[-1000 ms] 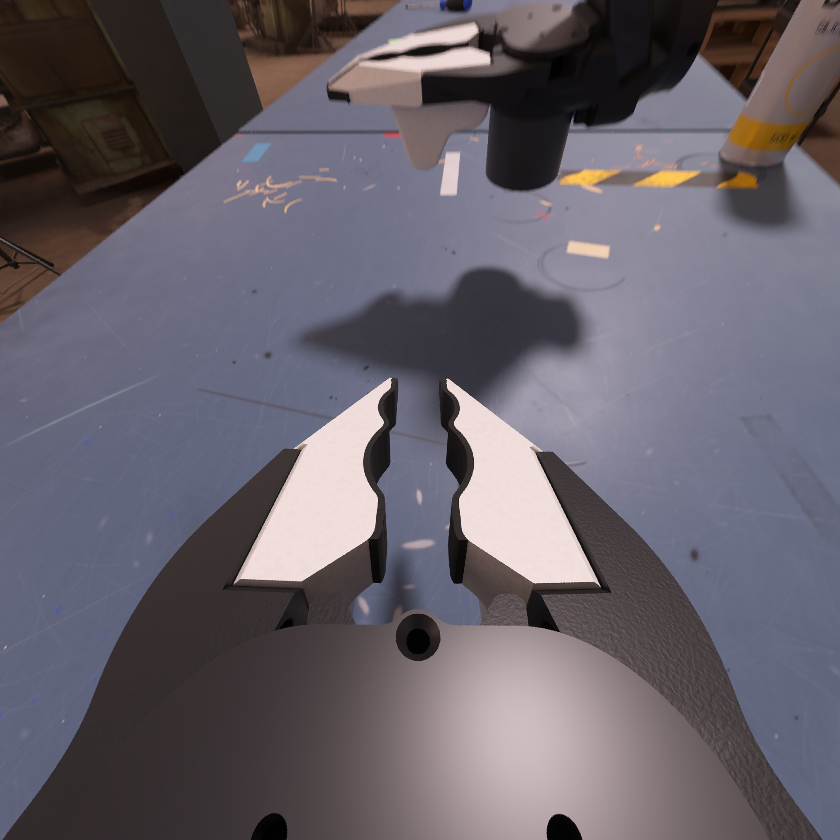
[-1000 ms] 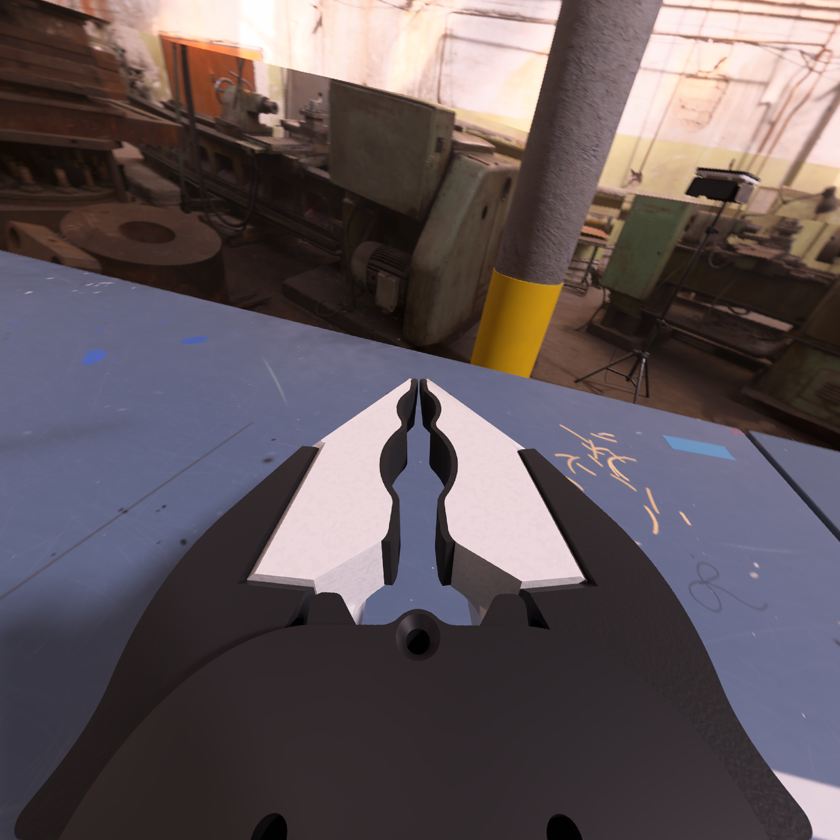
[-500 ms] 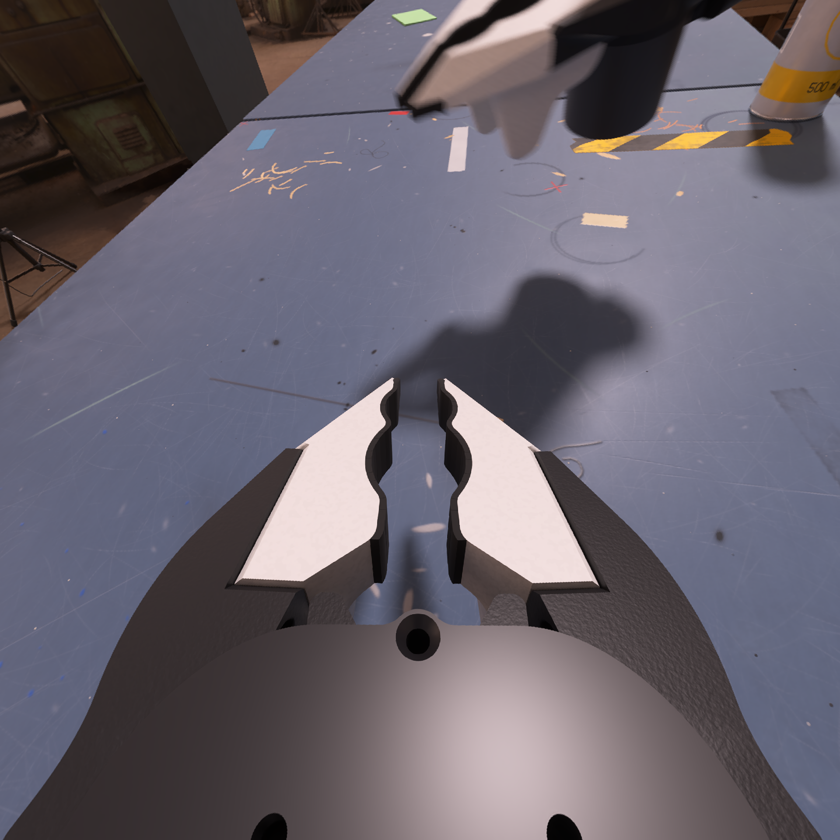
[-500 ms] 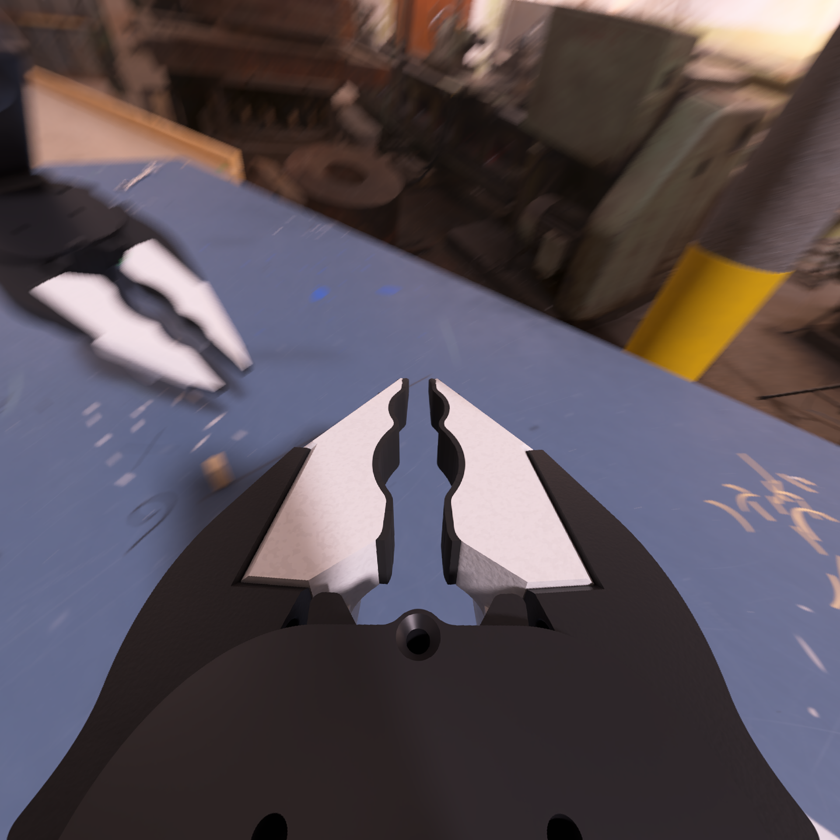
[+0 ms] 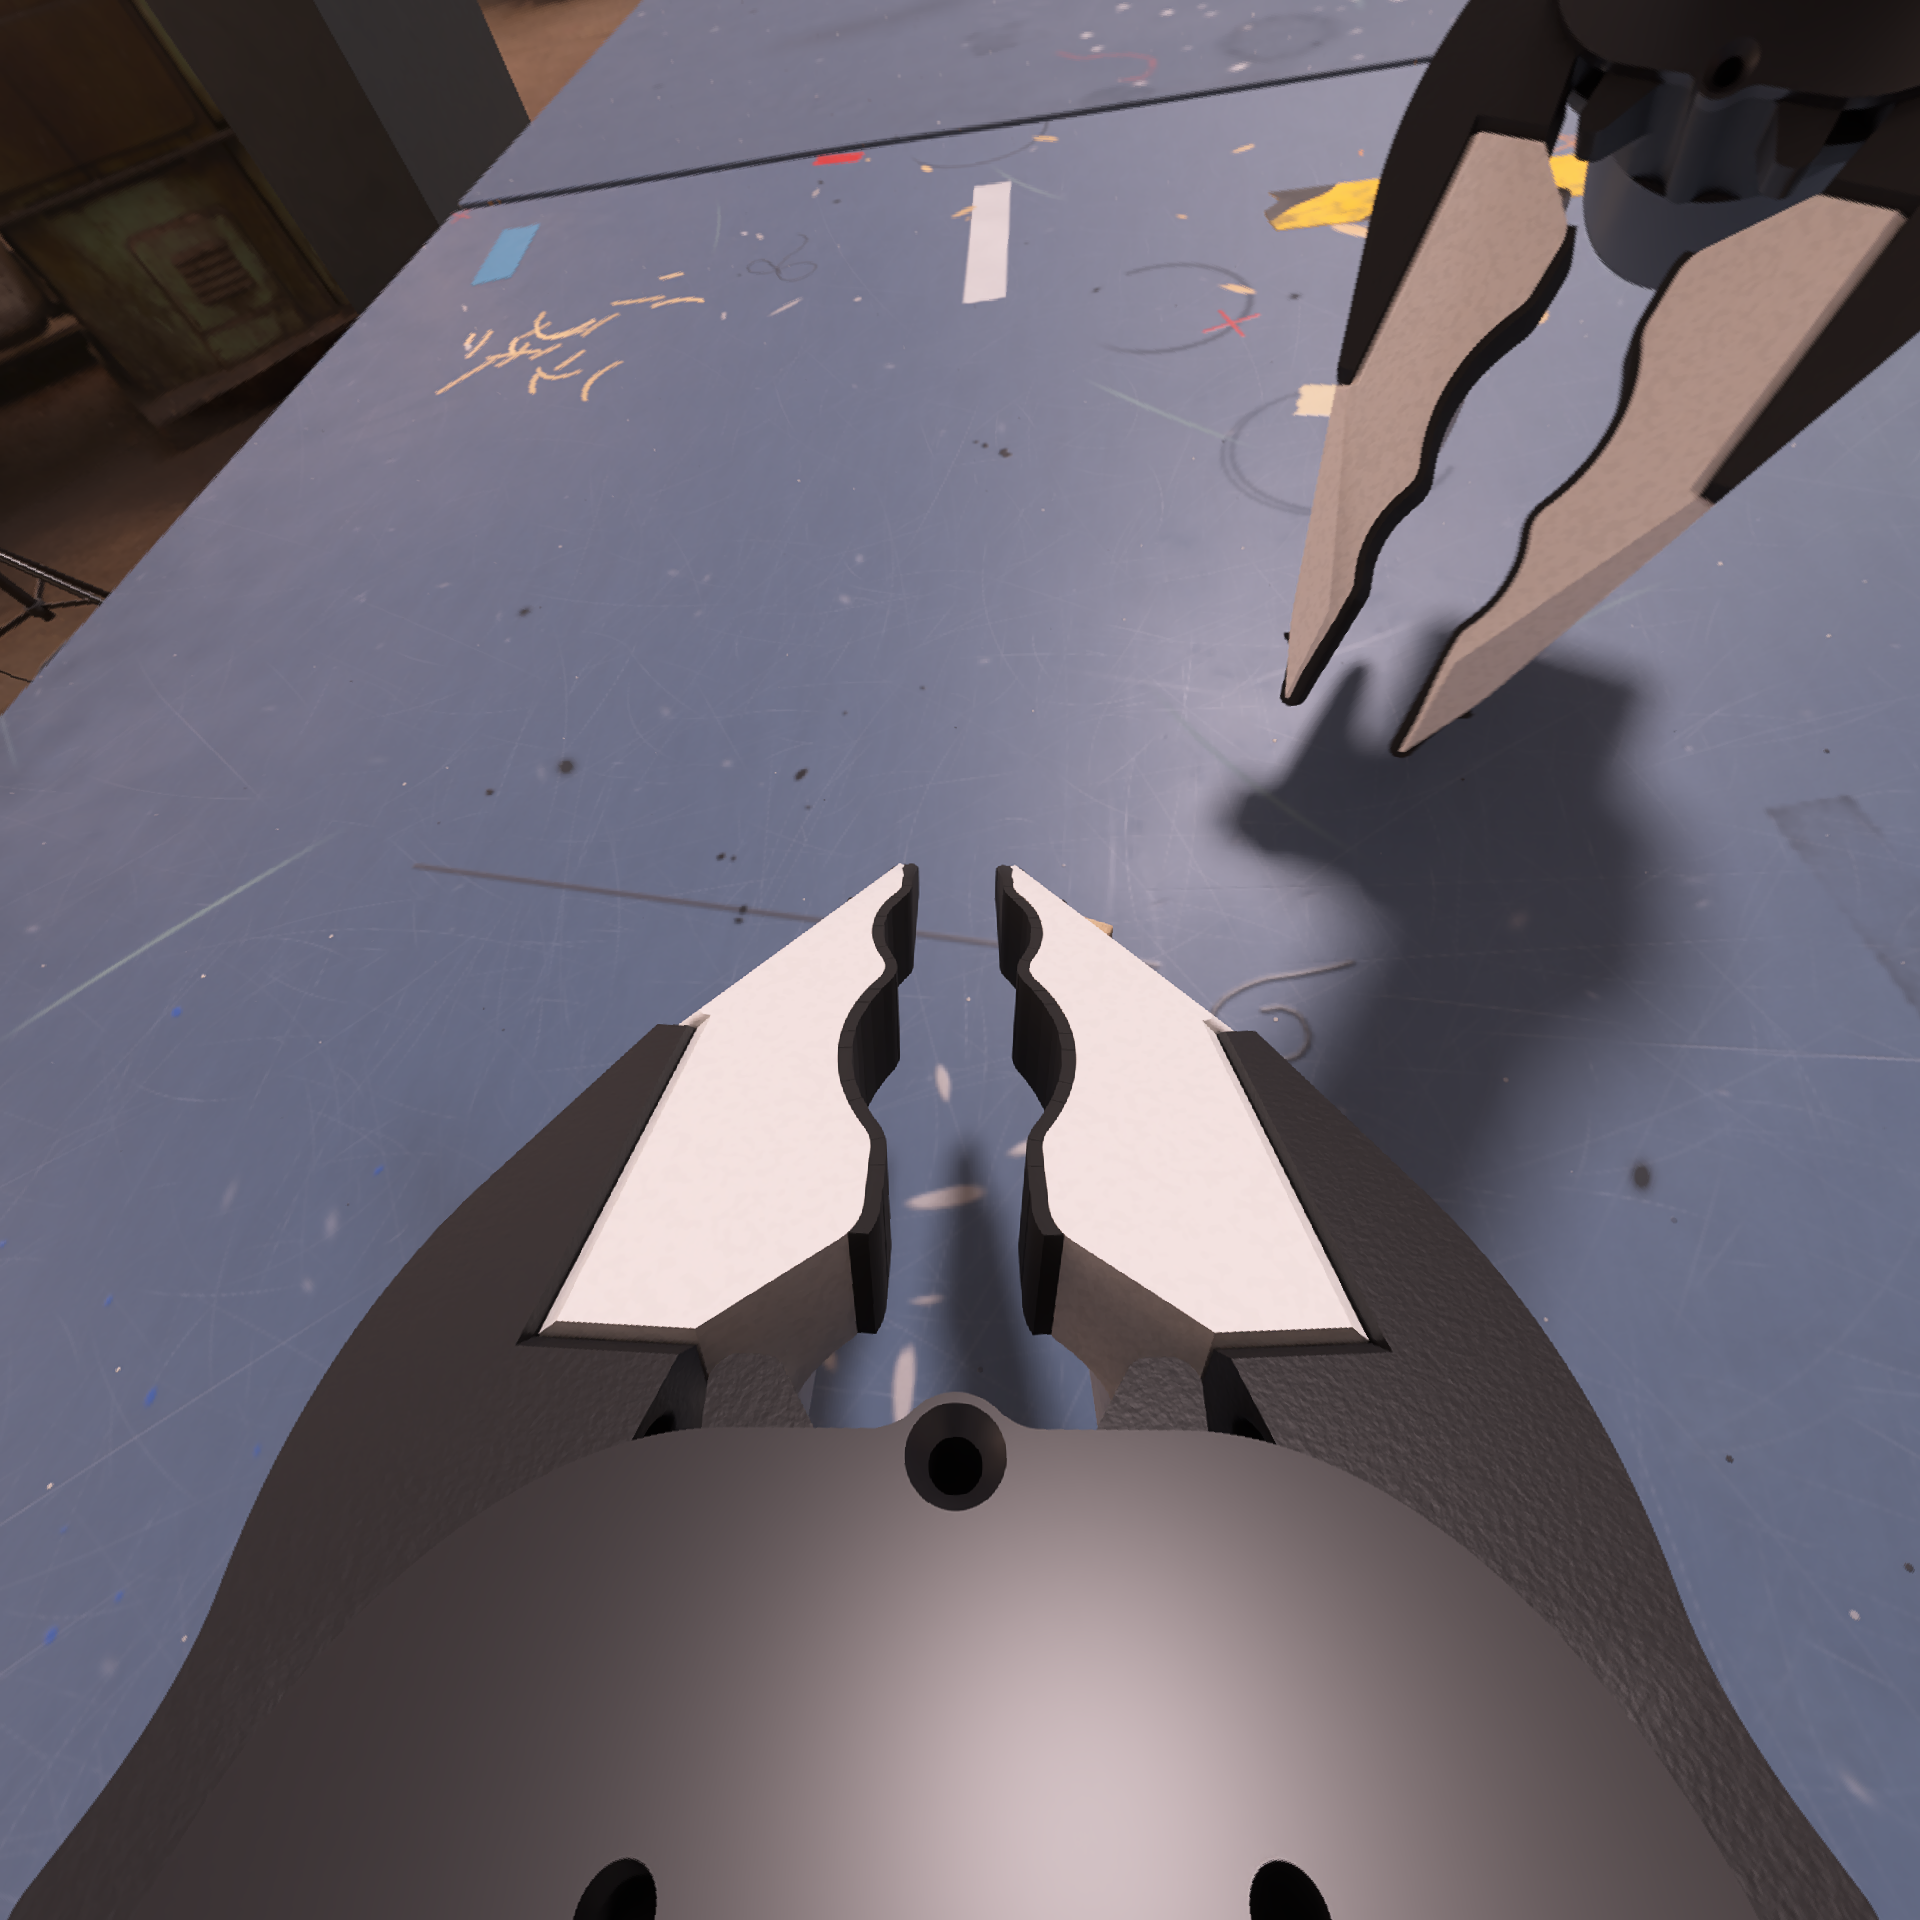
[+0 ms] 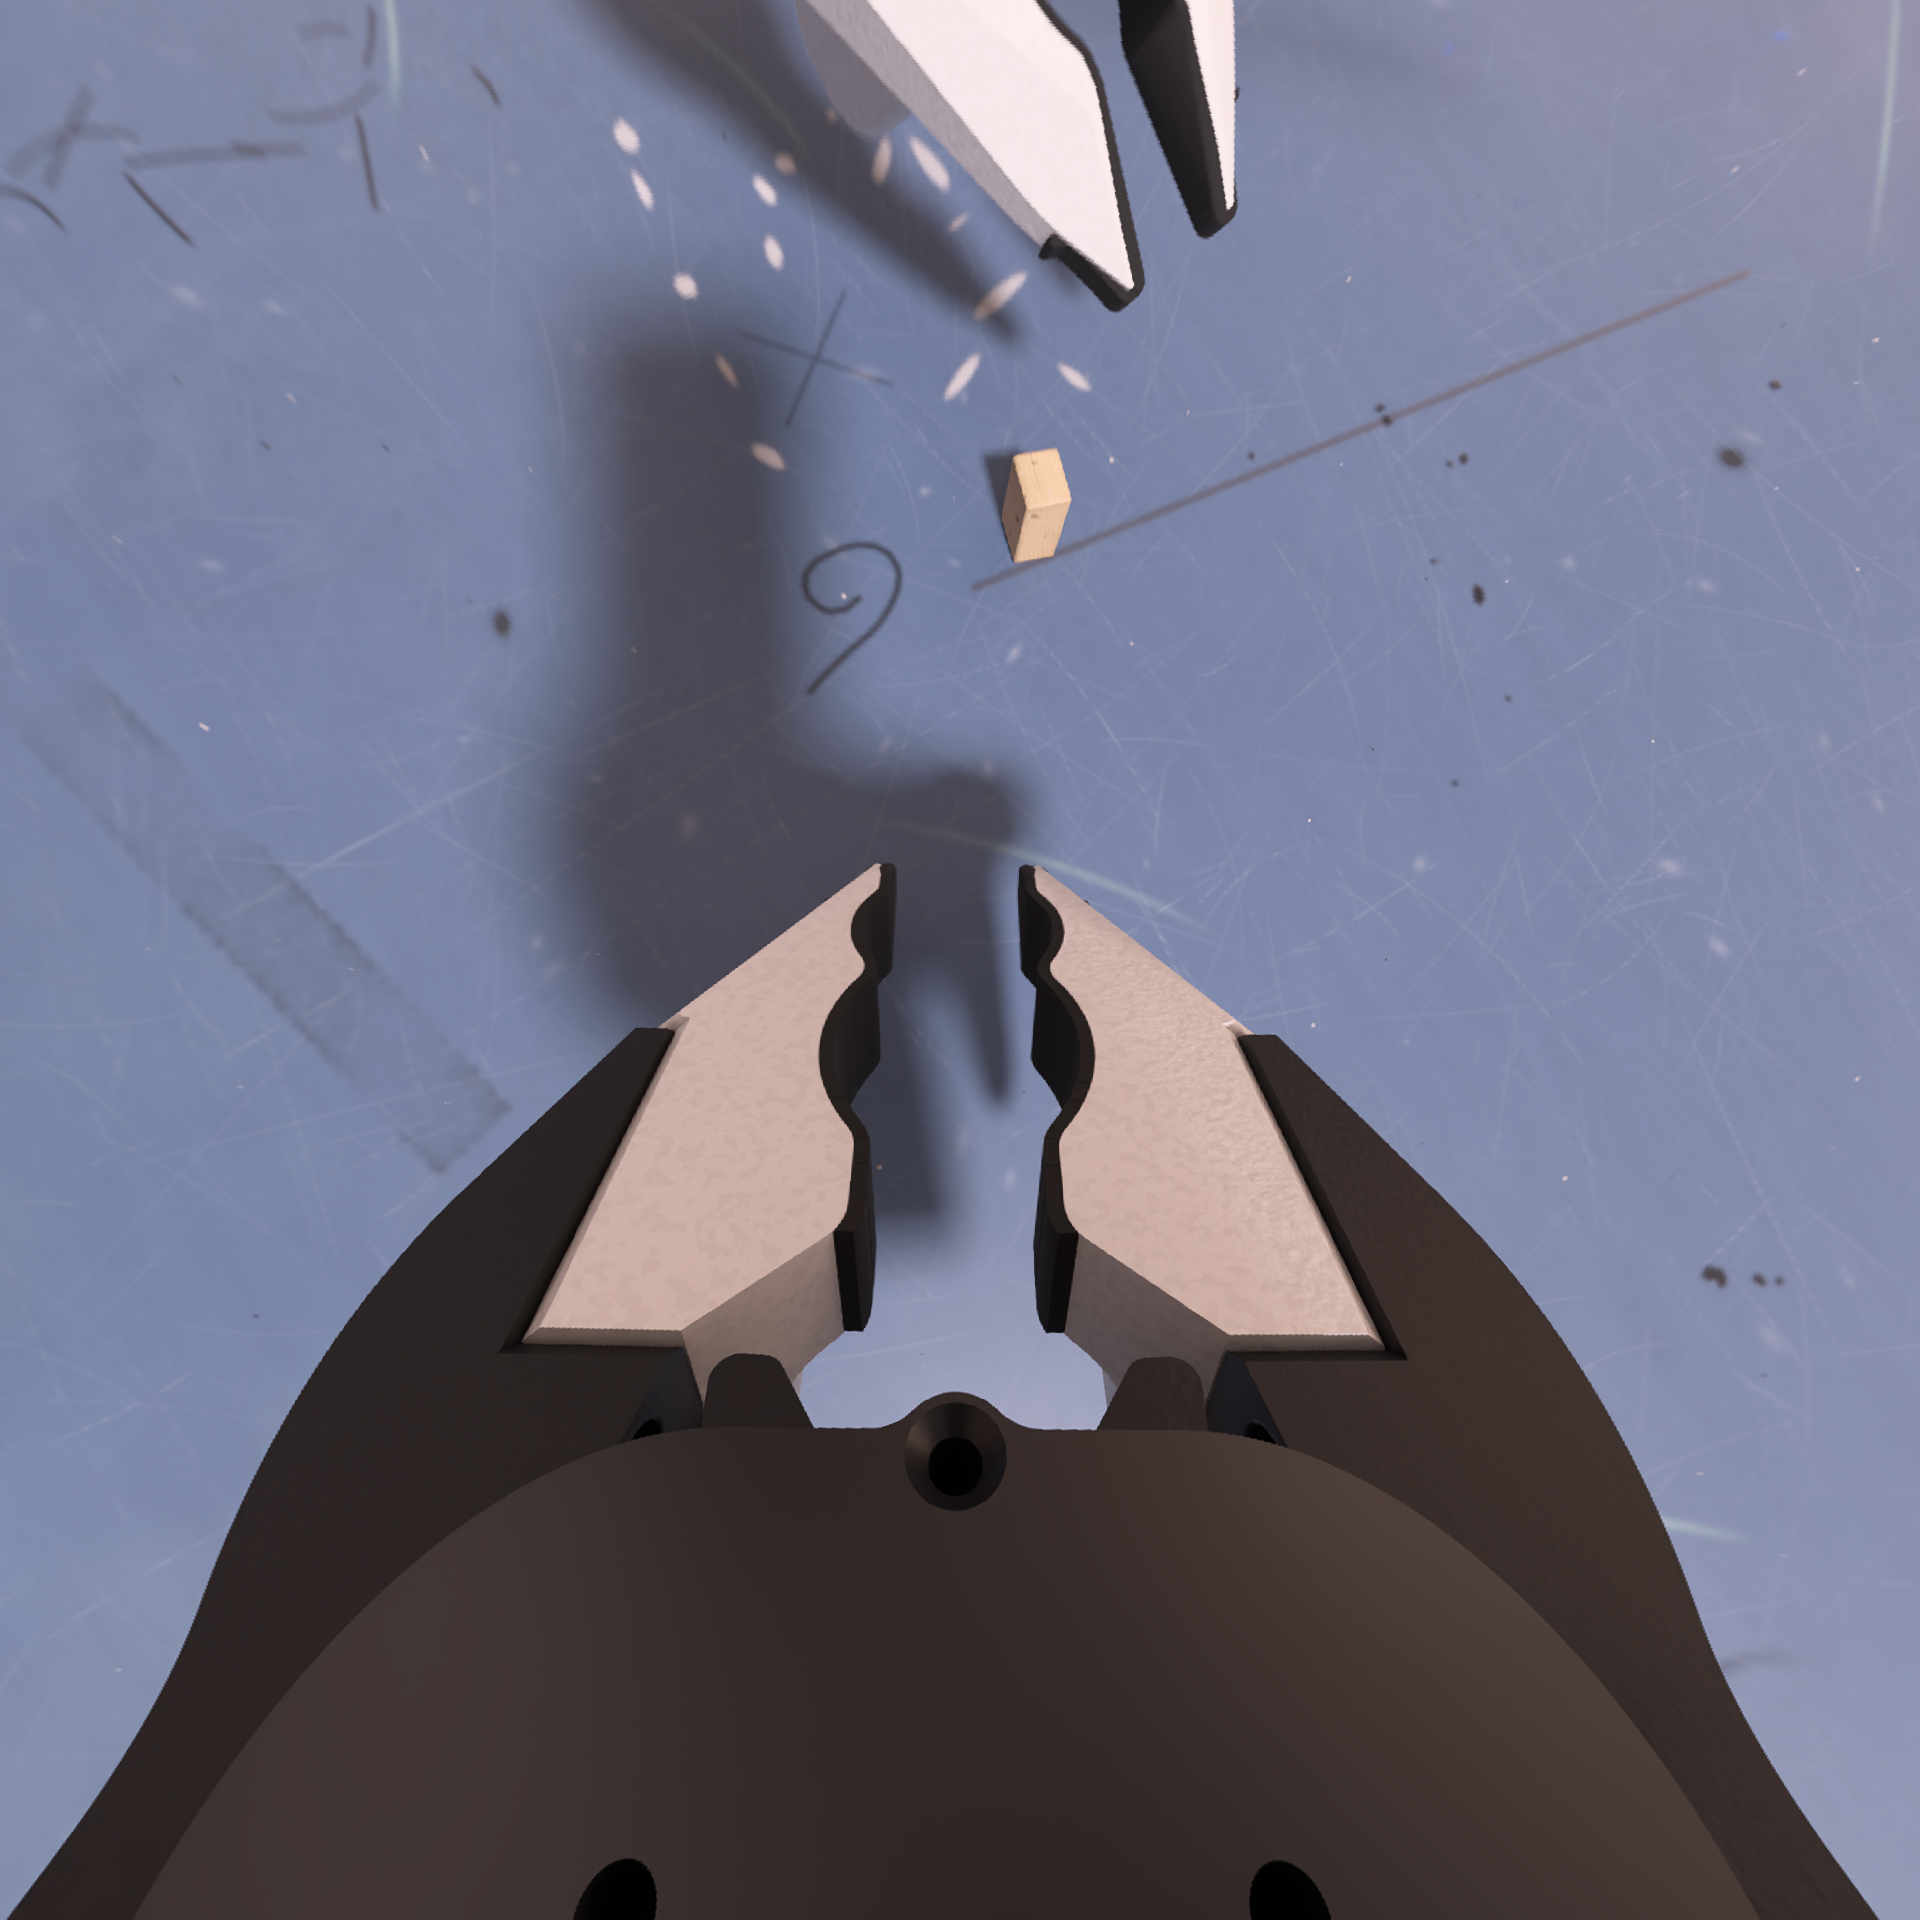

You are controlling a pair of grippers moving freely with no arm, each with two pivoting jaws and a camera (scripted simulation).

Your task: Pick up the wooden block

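From my right tool (image 6: 956,868) I look almost straight down on the blue, scratched tabletop (image 6: 1558,935). Its jaws stand narrowly apart with nothing between them. The wooden block (image 6: 1036,504), small and pale, lies on the tabletop ahead of the fingertips, apart from them, with one end touching the end of a thin dark line drawn across the surface. A dark curl mark (image 6: 847,608) sits just to its left, and pale flecks (image 6: 966,374) are scattered beyond it. The tips of the other tool show at the top edge of this view, above the tabletop past the block.

From my left tool (image 5: 954,868), the jaws are also narrowly apart and hold nothing. Only a sliver of the block (image 5: 1101,927) peeks out beside the right finger; the rest is hidden behind it. The right tool (image 5: 1345,722) hangs in the upper right of this view, fingertips pointing down, clear of the surface, casting a shadow (image 5: 1455,862) below. Farther off I see a white strip (image 5: 987,241), a light blue patch (image 5: 506,252), yellow scribbles (image 5: 540,348) and a seam across the tabletop.
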